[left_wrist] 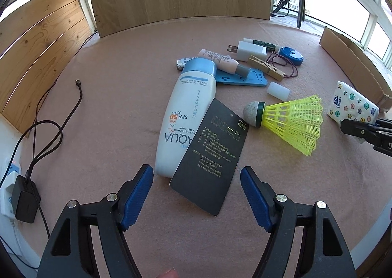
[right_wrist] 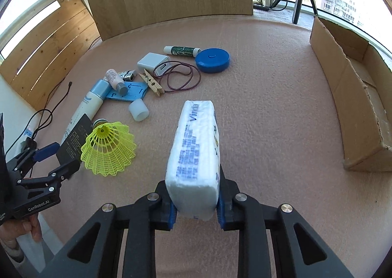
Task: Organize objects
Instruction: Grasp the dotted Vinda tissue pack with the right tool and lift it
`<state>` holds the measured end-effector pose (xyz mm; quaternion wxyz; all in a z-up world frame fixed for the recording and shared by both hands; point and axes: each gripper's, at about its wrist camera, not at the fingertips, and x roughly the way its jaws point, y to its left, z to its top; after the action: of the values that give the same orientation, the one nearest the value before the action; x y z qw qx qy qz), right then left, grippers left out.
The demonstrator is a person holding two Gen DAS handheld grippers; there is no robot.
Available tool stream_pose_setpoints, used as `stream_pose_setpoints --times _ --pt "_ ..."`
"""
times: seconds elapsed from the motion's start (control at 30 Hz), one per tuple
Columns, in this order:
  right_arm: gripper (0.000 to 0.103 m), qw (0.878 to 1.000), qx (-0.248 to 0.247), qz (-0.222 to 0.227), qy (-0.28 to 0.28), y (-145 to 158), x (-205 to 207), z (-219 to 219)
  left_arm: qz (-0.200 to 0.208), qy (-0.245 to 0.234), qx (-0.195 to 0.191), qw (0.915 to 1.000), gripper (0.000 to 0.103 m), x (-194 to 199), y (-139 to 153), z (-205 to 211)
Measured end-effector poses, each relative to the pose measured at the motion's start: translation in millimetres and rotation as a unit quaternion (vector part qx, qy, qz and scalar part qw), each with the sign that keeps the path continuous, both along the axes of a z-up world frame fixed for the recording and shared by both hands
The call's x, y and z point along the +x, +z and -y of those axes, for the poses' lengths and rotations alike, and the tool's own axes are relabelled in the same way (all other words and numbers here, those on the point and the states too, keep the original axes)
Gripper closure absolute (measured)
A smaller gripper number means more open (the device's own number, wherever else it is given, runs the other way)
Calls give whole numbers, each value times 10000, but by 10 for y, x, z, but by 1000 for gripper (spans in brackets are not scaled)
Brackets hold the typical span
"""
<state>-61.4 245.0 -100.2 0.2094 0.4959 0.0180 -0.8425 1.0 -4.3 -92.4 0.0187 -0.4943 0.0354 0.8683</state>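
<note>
From the left wrist, the left gripper (left_wrist: 196,194) spreads wide above the black card (left_wrist: 209,155), which covers part of the sunscreen bottle (left_wrist: 182,116). The tissue pack (left_wrist: 352,106) sits at the far right, its near end hidden behind the other tool.

From the right wrist, the right gripper (right_wrist: 195,207) clamps the tissue pack (right_wrist: 196,150) above the pink cloth (right_wrist: 269,131); the cardboard box (right_wrist: 355,106) is cut off at the right edge.

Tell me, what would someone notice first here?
Probably the yellow shuttlecock, lying on its side on the pink cloth right of the sunscreen bottle. Next, the tissue pack clamped in the right hand-held gripper. The left hand-held gripper is open over a black card.
</note>
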Motion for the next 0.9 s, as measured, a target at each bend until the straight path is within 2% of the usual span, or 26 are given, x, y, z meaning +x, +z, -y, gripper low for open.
stream_pose_setpoints --times 0.13,0.27,0.37,0.4,0.47,0.5,0.53,0.63,0.73,0.9 --pt "81 9989 -314 177 294 -10 148 25 -130 44 126 9998 26 103 173 -24" --pt "81 9935 -808 608 523 -92 292 66 -157 -116 420 9989 25 139 304 -214" --pt "77 9935 -769 695 463 -134 333 35 -105 -419 632 9971 24 132 323 -503" --pt "76 9945 -685 652 440 -128 358 10 -126 -564 661 9961 24 140 325 -617" --pt "62 9971 -352 474 477 -79 420 -62 -145 -878 714 9935 24 152 326 -835" --pt "49 9979 -155 378 497 -50 441 -103 -156 -1036 744 9917 24 159 324 -942" --pt "44 9982 -17 309 510 -21 476 -172 -164 -1173 762 9900 24 154 318 -1049" --pt "44 9985 200 202 478 33 578 -437 -181 -1570 801 9842 24 126 286 -1324" --pt "44 9957 686 -106 615 51 724 -585 -199 -2009 807 9761 22 97 235 -1582" --pt "44 9884 1055 -442 994 0 939 -733 -278 -2903 495 9553 22 92 56 -1934"
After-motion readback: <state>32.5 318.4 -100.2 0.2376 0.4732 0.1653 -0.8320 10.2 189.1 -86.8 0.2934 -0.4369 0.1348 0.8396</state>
